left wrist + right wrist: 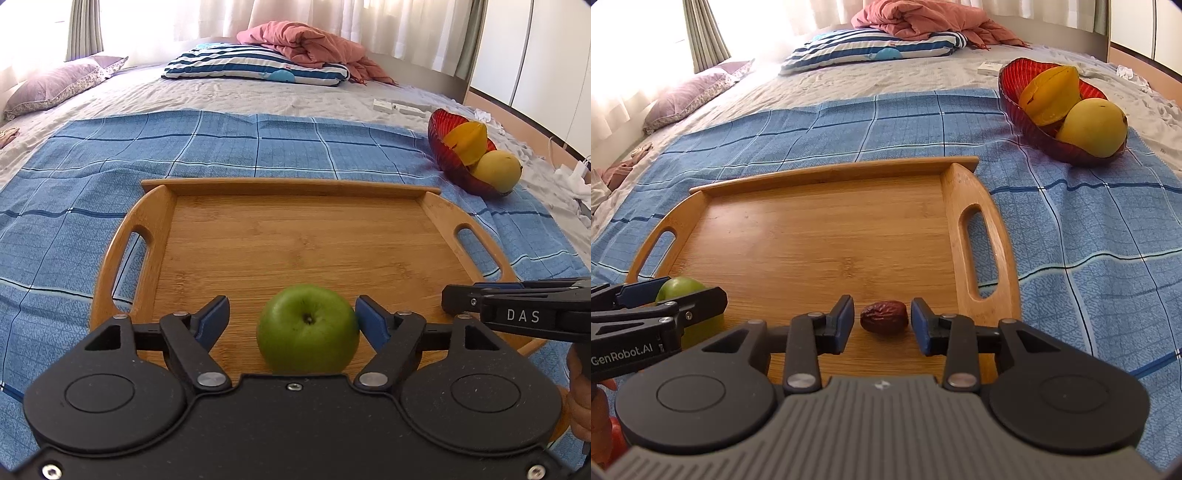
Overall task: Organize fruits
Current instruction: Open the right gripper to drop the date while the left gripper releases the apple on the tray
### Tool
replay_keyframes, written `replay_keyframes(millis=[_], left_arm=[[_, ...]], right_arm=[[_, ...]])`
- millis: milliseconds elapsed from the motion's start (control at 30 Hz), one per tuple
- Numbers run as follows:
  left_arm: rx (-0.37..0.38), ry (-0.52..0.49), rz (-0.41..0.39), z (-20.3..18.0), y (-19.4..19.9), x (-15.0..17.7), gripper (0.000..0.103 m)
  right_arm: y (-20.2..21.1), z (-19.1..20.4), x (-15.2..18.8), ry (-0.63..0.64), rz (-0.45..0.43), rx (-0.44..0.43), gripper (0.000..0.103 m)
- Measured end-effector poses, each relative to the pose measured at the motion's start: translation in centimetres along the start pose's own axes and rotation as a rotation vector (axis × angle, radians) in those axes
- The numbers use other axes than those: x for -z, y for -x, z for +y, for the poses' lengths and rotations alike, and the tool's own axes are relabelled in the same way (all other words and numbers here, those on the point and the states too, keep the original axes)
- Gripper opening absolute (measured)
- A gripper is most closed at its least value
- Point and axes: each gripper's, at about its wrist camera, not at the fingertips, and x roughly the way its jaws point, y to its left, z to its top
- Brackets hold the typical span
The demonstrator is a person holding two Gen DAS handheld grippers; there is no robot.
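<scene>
A green apple [308, 328] sits on the near part of a wooden tray [295, 236]. My left gripper [291, 319] is open around it; the right pad touches or nearly touches the apple, the left pad stands apart. In the right wrist view a dried red date [884, 317] lies on the tray [820, 236] between the open fingers of my right gripper [882, 325], touching neither pad. The apple [681, 290] shows at the left behind the left gripper's fingers [665, 314]. My right gripper's side shows in the left wrist view at the right edge [517, 314].
A red glass bowl [1019, 107] at the far right holds a starfruit [1051, 94] and a yellow mango [1093, 127]. The tray lies on a blue checked cloth [258, 144] on a bed. Striped pillow [255, 66], pink blanket and purple pillow lie far back.
</scene>
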Motion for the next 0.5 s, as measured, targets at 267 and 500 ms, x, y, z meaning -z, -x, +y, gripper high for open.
replay_keyframes(millis=[267,500], left_arm=[[-0.014,-0.013,-0.029,-0.1,1.2,0.2,0.085],[-0.018,-0.031,-0.080,-0.1,3.6,0.5,0.092]], right_arm=[[1.0,-0.2,0.1,-0.002,-0.017,-0.011,0.060],[2.5,-0.3,0.5,0.000,-0.052,-0.026,0.074]])
